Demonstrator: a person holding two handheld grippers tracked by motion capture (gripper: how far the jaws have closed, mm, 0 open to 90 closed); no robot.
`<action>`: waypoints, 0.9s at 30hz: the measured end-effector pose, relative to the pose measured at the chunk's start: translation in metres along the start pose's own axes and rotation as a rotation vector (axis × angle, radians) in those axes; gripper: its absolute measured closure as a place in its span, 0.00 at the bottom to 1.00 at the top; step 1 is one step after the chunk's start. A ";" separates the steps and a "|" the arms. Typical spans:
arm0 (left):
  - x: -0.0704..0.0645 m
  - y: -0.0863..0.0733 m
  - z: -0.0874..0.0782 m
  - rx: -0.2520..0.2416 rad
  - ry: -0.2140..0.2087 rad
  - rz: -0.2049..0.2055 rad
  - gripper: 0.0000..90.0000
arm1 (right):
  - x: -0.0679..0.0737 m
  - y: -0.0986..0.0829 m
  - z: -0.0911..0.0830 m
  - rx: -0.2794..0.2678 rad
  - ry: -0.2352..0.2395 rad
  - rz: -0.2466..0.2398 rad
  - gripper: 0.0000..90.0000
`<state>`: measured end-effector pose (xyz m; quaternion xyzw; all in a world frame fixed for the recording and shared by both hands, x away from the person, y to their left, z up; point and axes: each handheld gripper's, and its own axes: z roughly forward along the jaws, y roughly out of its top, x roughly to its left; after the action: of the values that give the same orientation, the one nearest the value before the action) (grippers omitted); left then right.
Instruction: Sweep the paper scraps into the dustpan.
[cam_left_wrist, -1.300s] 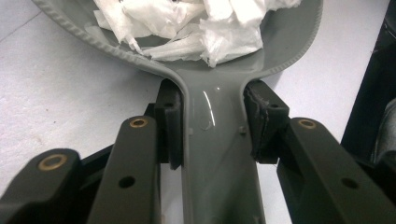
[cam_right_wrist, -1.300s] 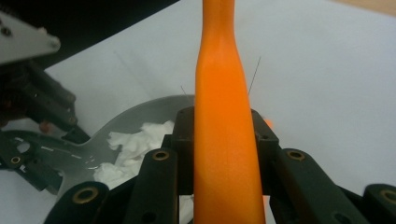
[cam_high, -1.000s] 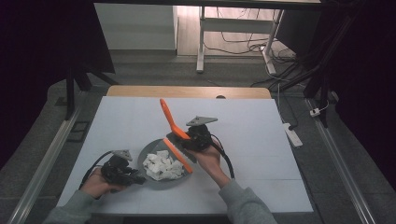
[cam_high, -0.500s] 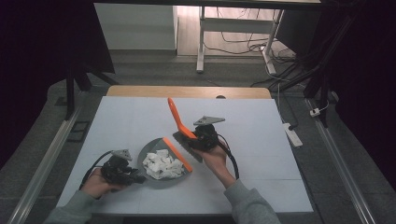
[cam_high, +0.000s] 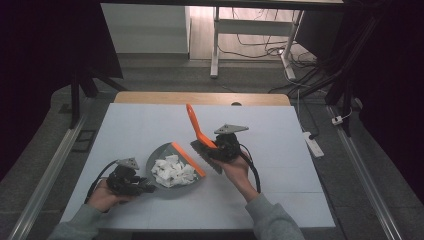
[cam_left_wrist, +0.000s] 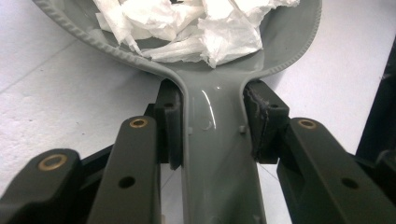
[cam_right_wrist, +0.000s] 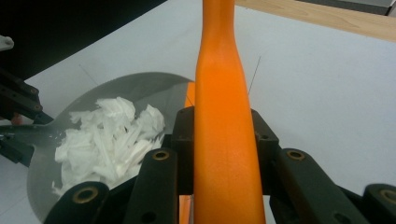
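On the white table (cam_high: 150, 125), both grippers' jaws grip tight: left dustpan (cam_high: 172, 170), right brush (cam_high: 197, 131).

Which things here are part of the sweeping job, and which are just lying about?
In the job:
- grey dustpan, its handle clamped by the left gripper
- orange-handled brush, clamped by the right gripper
- torn white paper lying in the dustpan

Lying about:
- power strip on the floor beside the table
- cables on the floor behind
- white desk frame behind

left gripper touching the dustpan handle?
Touching. The left gripper view shows both pads of the left gripper pressed against the grey dustpan handle.
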<state>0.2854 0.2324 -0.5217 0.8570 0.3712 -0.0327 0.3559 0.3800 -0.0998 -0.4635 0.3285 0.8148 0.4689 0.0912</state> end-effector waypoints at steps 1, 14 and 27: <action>0.000 0.000 -0.001 -0.005 -0.001 -0.008 0.68 | -0.001 -0.001 -0.002 -0.001 -0.001 0.000 0.78; -0.009 0.006 -0.005 -0.067 0.026 -0.052 0.68 | -0.015 -0.007 -0.025 -0.020 -0.017 0.007 0.78; -0.011 0.007 -0.011 -0.150 0.065 -0.135 0.68 | -0.024 -0.013 -0.049 -0.054 -0.015 -0.014 0.78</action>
<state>0.2799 0.2295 -0.5064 0.8016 0.4408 -0.0009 0.4038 0.3700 -0.1534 -0.4510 0.3236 0.8035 0.4874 0.1096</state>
